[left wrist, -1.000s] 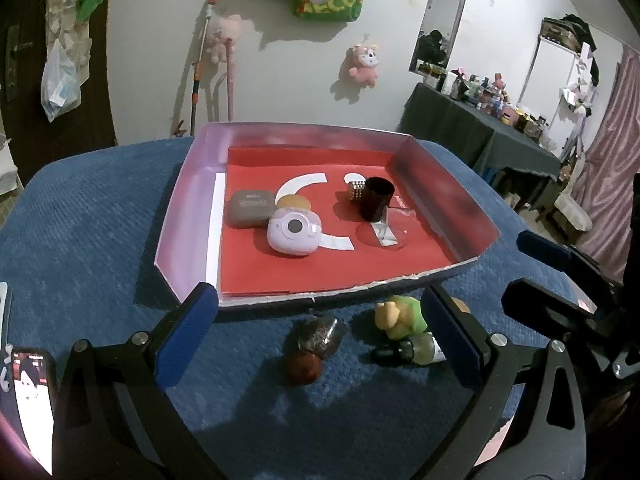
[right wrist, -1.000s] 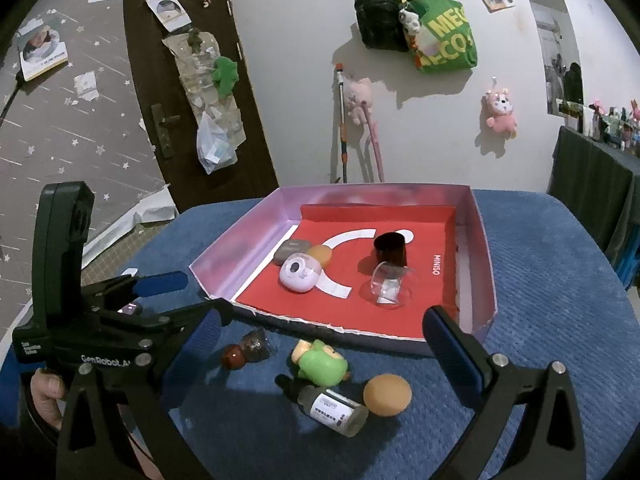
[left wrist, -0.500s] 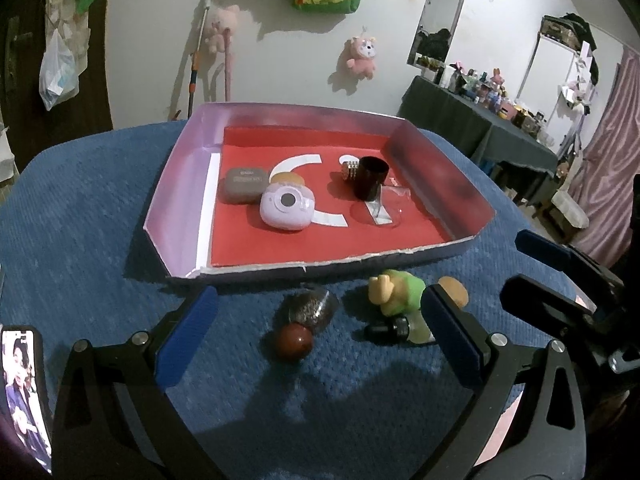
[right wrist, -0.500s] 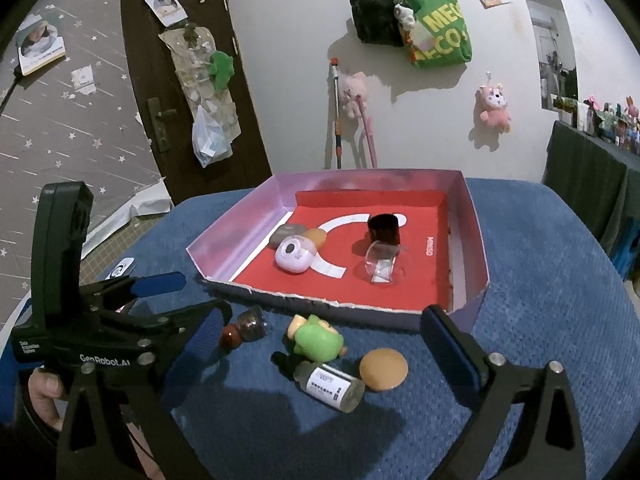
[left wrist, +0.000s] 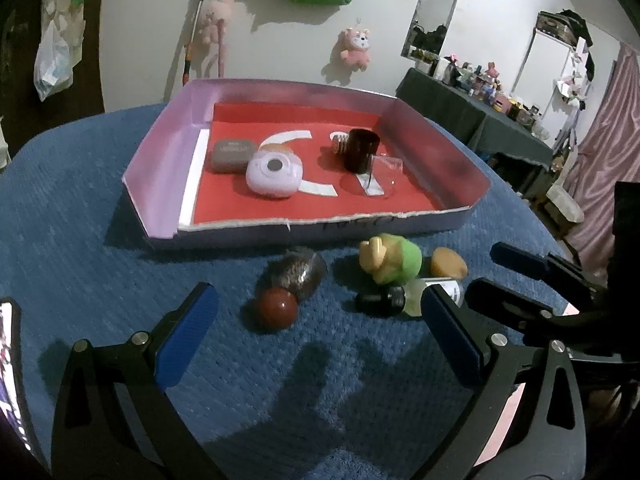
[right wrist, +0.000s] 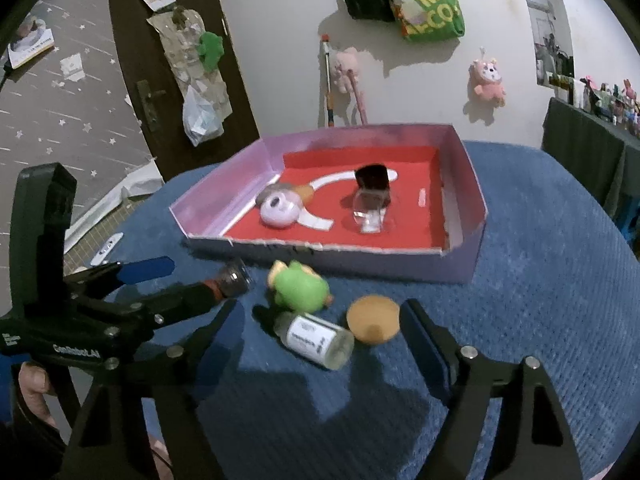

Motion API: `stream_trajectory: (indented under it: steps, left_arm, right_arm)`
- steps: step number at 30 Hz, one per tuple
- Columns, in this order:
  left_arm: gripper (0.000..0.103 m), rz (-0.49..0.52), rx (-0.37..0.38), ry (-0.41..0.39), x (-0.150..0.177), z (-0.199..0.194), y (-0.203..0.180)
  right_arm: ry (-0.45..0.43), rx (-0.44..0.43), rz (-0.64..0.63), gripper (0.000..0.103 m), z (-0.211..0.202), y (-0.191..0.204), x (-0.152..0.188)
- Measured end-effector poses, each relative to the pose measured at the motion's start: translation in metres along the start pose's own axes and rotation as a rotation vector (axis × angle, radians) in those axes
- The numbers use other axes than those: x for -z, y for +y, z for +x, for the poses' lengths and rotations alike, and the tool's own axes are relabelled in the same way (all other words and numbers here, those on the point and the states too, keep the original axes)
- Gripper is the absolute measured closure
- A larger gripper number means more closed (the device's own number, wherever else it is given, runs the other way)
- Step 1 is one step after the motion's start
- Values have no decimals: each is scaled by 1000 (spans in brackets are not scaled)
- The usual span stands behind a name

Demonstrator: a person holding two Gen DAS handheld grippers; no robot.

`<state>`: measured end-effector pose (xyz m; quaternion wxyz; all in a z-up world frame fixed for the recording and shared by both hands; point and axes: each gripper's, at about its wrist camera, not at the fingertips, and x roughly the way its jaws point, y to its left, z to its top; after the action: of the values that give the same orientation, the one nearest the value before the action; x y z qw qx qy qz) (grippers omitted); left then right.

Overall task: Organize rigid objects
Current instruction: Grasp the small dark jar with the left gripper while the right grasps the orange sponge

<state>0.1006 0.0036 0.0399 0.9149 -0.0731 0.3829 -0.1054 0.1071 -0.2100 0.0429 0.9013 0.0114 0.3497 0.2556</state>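
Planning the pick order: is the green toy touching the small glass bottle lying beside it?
Cannot tell. In the right wrist view the green toy overlaps the bottle cap end; neither view shows a plain gap or contact.

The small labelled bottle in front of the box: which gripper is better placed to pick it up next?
Right. The right gripper is closing with the bottle between its fingers, not yet pressed. The left gripper faces the brown-capped jar instead.
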Motion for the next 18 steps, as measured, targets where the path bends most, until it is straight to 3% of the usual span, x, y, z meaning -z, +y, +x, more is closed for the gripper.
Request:
stream_trajectory:
  steps: [10, 18]
  left_arm:
    - [0, -55, -28, 24, 7, 12, 13]
    - [0, -62, -62, 35, 2, 22, 19]
  right_arm:
    - [19, 51, 30, 35, 7, -12, 16]
    - [-2, 79, 57, 38, 5, -22, 16]
